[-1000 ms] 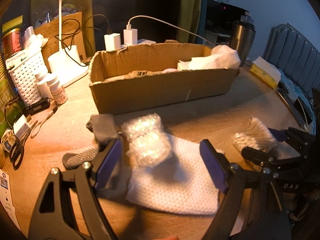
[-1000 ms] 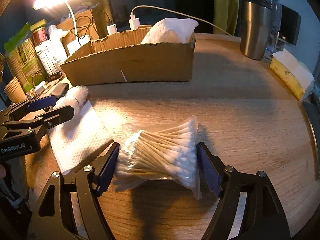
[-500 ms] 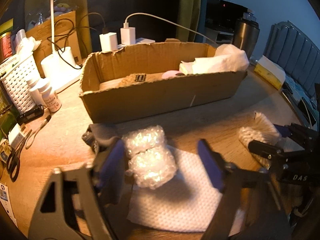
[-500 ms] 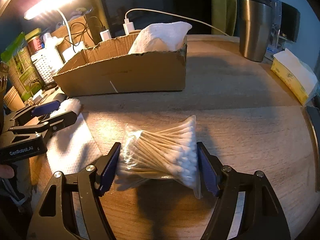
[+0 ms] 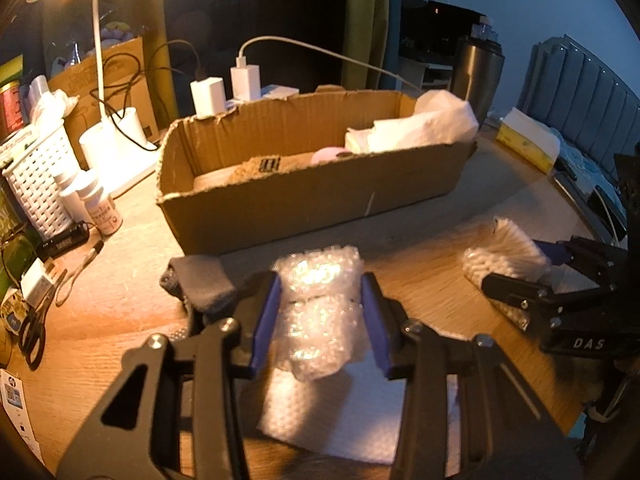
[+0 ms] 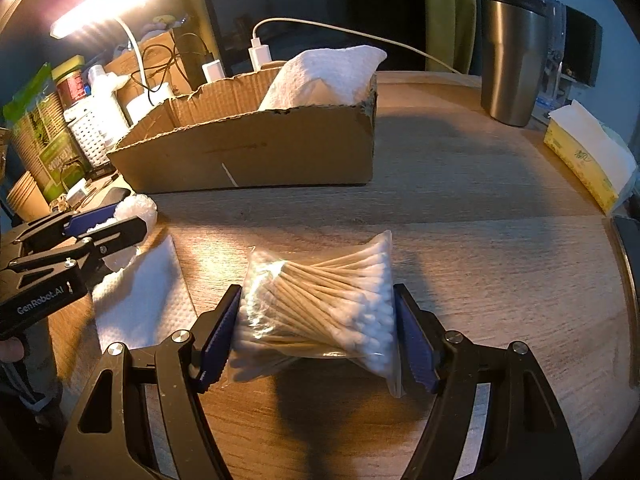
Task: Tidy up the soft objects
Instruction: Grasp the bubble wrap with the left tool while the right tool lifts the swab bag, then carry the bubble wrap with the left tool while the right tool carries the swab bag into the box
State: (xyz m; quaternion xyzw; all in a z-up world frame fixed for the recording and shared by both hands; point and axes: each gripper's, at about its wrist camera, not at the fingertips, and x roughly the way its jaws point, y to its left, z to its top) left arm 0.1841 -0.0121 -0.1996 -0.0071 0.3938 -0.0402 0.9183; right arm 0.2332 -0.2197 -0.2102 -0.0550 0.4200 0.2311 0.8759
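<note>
The right gripper (image 6: 316, 332) clamps a bag of cotton swabs (image 6: 320, 312) at lower centre; a cardboard box (image 6: 256, 152) sits above it.

Left wrist view: low over the bench (image 5: 120, 312), close behind the left tool (image 5: 320, 320), facing the cardboard box (image 5: 312, 196). Right wrist view: equally low and close behind the right tool (image 6: 316, 328), facing the same box from its right end. Shared: box, white paper towel (image 6: 140, 308), each other's tool.
</note>
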